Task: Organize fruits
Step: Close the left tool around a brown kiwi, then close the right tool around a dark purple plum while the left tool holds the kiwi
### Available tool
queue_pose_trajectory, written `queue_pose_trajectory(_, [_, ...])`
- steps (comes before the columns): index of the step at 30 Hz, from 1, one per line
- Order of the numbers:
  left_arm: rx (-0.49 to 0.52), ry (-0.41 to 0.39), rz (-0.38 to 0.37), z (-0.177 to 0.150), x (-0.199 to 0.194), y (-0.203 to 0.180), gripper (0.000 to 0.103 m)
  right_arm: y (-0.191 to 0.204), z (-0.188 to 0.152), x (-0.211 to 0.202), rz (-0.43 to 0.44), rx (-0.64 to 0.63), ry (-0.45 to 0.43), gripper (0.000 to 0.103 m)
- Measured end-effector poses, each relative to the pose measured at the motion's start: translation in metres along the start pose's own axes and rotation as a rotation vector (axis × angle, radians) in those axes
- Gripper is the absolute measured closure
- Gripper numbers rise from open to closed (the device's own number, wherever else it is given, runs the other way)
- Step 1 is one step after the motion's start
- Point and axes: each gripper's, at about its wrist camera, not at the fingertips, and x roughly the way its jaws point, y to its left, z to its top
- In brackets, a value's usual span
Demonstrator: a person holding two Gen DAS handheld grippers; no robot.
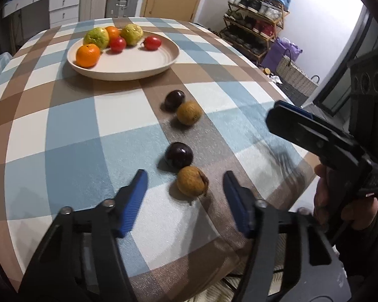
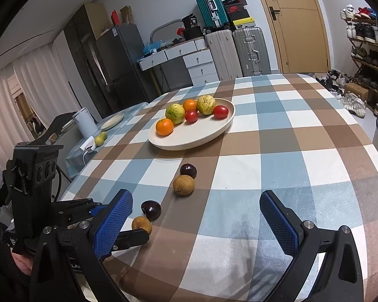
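A cream plate (image 1: 148, 60) (image 2: 214, 130) at the far side of the checked table holds two oranges, two green-yellow fruits and two red tomatoes. On the cloth lie two dark plums and two brown round fruits. My left gripper (image 1: 185, 176) is open, its blue fingers on either side of the near brown fruit (image 1: 192, 181) (image 2: 141, 224), just behind the near plum (image 1: 179, 154) (image 2: 151, 209). The far plum (image 1: 174, 99) (image 2: 188, 170) and far brown fruit (image 1: 189, 112) (image 2: 183, 185) lie further on. My right gripper (image 2: 196, 201) is open and empty above the cloth; it also shows in the left wrist view (image 1: 312, 130).
The table edge (image 1: 289, 95) runs close on the right. A shoe rack (image 1: 257, 17) and baskets stand beyond it. In the right wrist view a side table (image 2: 108, 128) at the left holds a white kettle, a small plate and green fruit. Suitcases and drawers stand behind.
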Motion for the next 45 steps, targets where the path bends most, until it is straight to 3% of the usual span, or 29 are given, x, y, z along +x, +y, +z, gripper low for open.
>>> queue_pose_trajectory(4, [0.022,0.015,-0.018,-0.001,0.001,-0.004,0.080,0.001,-0.001,0.002,0.002,0.004,0.006,0.000])
queue_pose_trajectory(15, [0.024,-0.008,-0.053,-0.001,-0.015,0.000,0.080,0.002,-0.001,0.007,0.011,0.008,0.033,0.000])
queue_pose_trajectory(27, [-0.064,-0.127,-0.007,0.011,-0.066,0.053,0.080,0.025,-0.004,0.030,0.049,-0.039,0.102,0.000])
queue_pose_trajectory(38, [-0.125,-0.166,0.008,0.012,-0.082,0.088,0.080,0.045,-0.013,0.053,0.086,-0.087,0.175,0.001])
queue_pose_trajectory(40, [-0.132,-0.174,0.007,0.012,-0.083,0.090,0.080,0.047,-0.015,0.055,0.085,-0.091,0.177,0.004])
queue_pose_trajectory(45, [-0.141,-0.182,0.010,0.012,-0.084,0.093,0.080,0.055,-0.019,0.061,0.073,-0.132,0.183,0.024])
